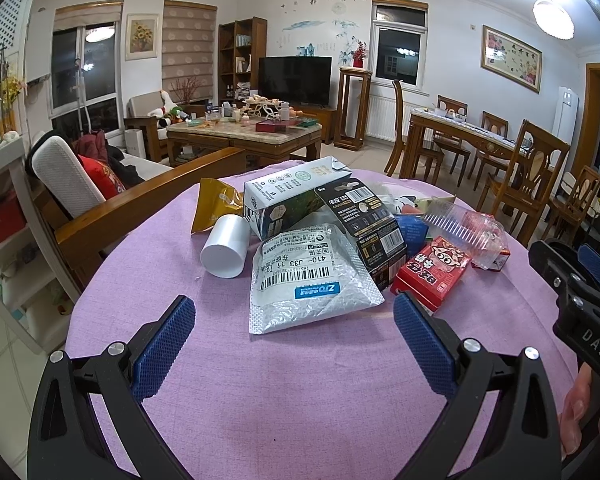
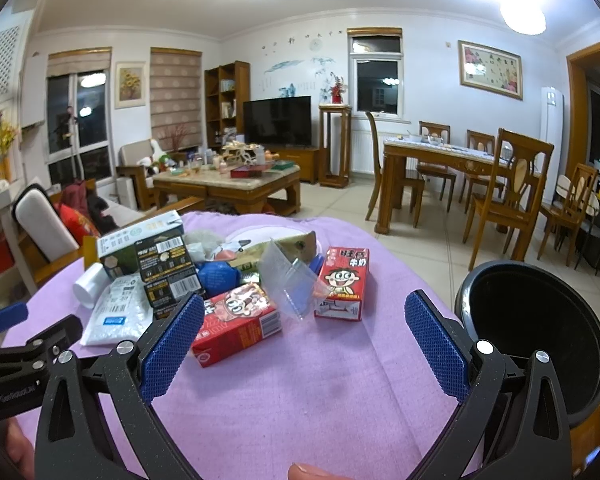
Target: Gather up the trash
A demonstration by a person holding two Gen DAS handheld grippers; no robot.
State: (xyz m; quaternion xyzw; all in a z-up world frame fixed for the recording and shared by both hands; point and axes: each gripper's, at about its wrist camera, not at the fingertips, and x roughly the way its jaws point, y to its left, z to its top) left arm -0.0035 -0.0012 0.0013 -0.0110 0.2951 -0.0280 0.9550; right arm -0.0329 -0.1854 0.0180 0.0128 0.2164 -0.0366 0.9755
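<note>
Trash sits in a loose heap on the far half of the round table, on the purple cloth (image 1: 300,400). Nothing collected yet, judging by the pile.

Contents noted: white-grey courier mailer (image 1: 308,280) nearest the left gripper; white paper cup (image 1: 224,250) on its side, just beside the mailer; milk carton (image 1: 288,196) behind both; black battery card (image 1: 368,224) leaning over the mailer's far edge; two red drink cartons, one lying flat (image 2: 236,322), one upright (image 2: 344,282); clear plastic clamshell (image 2: 294,282) between and partly over them.

Left gripper (image 1: 294,340): jaws wide, empty, hovering over bare cloth short of the mailer. Right gripper (image 2: 304,344): jaws wide, empty, the flat red carton just beyond its left pad. Black bin (image 2: 532,340) stands off the table edge, to the right of the right gripper.

Handling estimate:
- All items look light.
- Mailer: soft, slick film; likely slides or folds. Pinch a raised edge or corner.
- Clamshell: thin, springy, may crack or pop out. Grip the rim lightly.
- Red cartons: stiff enough; close across the narrow faces.
- Cup: crushable, may roll; take it across the wall.
</note>
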